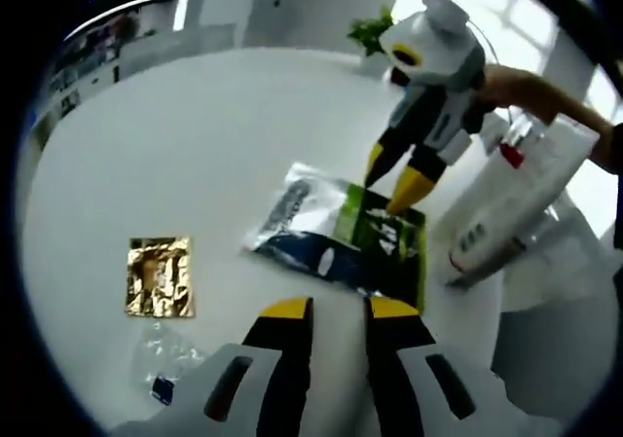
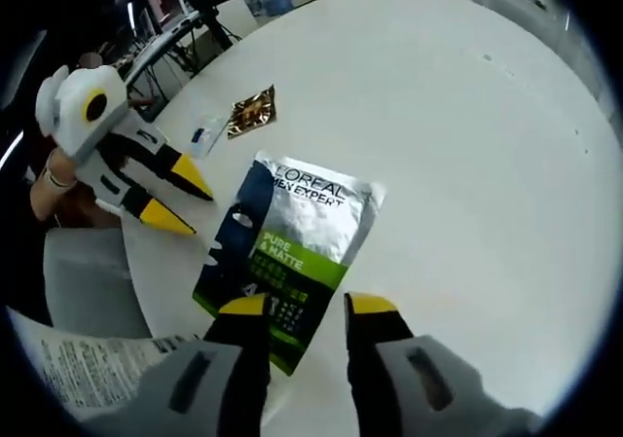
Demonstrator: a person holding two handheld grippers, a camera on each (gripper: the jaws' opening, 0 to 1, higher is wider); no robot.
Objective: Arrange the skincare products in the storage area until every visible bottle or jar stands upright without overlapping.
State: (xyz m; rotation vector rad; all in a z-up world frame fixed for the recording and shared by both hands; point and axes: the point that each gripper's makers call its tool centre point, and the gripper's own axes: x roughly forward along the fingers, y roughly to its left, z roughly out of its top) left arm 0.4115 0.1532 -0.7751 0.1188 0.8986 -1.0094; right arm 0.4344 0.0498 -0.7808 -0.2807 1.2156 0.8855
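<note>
Both grippers, right (image 2: 304,306) and left (image 1: 339,308), hung spread and empty over the flat sachet pack (image 2: 292,257) on the white table (image 2: 467,145); a pinch on its thin edge risked skidding it toward the gold foil packet (image 2: 252,111).

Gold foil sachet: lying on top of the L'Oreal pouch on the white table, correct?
Not on top. The gold foil sachet lies flat on the white table, apart from the L'Oreal pouch, with bare tabletop between them. The left gripper view shows the gap; the right gripper view agrees.
</note>
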